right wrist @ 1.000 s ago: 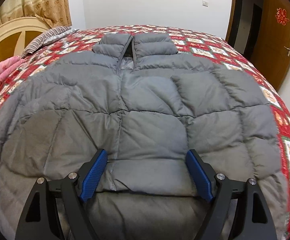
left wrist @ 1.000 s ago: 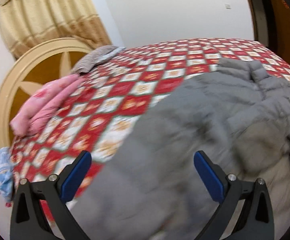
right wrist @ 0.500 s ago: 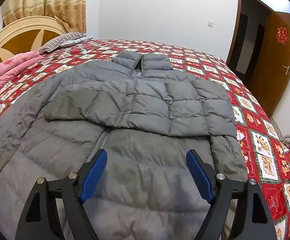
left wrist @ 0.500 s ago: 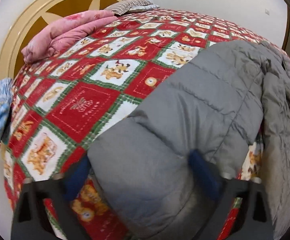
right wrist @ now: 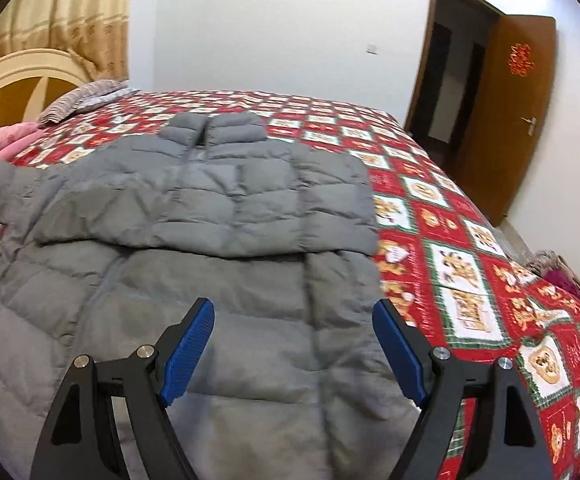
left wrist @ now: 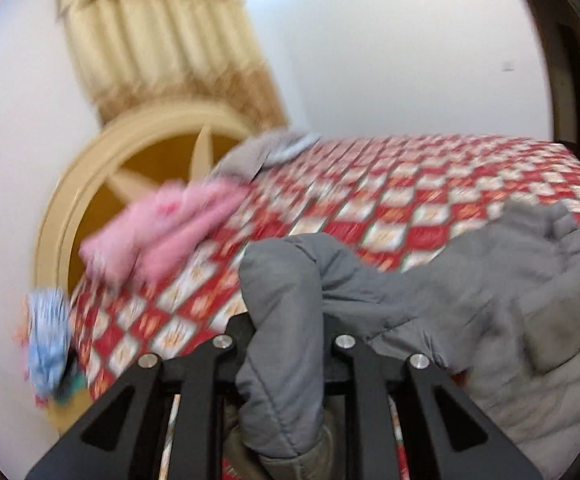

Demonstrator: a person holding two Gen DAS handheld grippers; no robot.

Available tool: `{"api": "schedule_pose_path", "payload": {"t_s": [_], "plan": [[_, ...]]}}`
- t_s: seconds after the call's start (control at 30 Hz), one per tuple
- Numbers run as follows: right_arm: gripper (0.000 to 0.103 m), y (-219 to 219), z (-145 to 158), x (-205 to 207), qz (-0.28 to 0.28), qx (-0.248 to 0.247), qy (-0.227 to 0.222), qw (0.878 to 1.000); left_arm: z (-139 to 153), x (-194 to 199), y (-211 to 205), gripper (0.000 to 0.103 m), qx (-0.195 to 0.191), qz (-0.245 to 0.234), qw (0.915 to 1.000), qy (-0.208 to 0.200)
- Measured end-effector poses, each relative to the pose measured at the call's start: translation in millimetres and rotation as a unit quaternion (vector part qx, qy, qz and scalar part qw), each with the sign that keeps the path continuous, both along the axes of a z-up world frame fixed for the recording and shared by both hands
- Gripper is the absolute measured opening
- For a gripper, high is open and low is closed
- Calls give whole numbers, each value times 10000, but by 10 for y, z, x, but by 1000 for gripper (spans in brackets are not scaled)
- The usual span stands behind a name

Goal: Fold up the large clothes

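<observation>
Sleeve (left wrist: 285, 312) lifted by closing left tool (left wrist: 285, 344), cuff toward camera.

Left hand-held gripper (left wrist: 287, 344) is closing on fabric; right hand-held gripper (right wrist: 294, 350) gapes wide.

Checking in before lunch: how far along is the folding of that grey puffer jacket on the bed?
Done: one sleeve lies folded across the jacket. In hand: the left claw is closing on the other sleeve, raised off the quilt. Left: lay that sleeve across, then fold the body; the right claw hovers open above the hem.
</observation>
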State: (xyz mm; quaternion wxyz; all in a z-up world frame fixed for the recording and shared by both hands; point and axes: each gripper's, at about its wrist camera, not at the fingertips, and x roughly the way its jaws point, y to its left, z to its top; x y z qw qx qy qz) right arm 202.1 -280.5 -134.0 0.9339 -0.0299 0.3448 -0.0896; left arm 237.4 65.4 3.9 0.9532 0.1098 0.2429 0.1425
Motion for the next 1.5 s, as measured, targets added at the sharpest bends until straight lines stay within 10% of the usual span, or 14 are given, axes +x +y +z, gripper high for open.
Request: {"api": "schedule_pose_path", "payload": {"t_s": [0.33,0.47,0.53,0.6,1.1,1.33,1.5], "plan": [[81,-254,-137,-67,-218,399,78,9989,-169,197,-1878,30,328,-1552,9873,112],[81,-386,-208,-66,-328,731,171,9966,-365,179,-2344,80,553,-1862,9808,186],[81,-424,-247,-55,-372,862,241,9953,-363,86,-2471,84,563,-2058,9770,52],[81,-437,-271,-40,-393,934,300,9944,-320,9,-2494,103,545,-2133,9755,-47],[87,8,403,432,589,2097,263,9756,-767,538,-1488,103,89,-1084,9930,463],[87,293,-23,1229,588,2181,684,9717,-929,529,-1213,103,-78,-973,9928,694],[22,468,-39,1185,967,1908,600,9750,-949,666,-953,103,-135,-770,9936,813]]}}
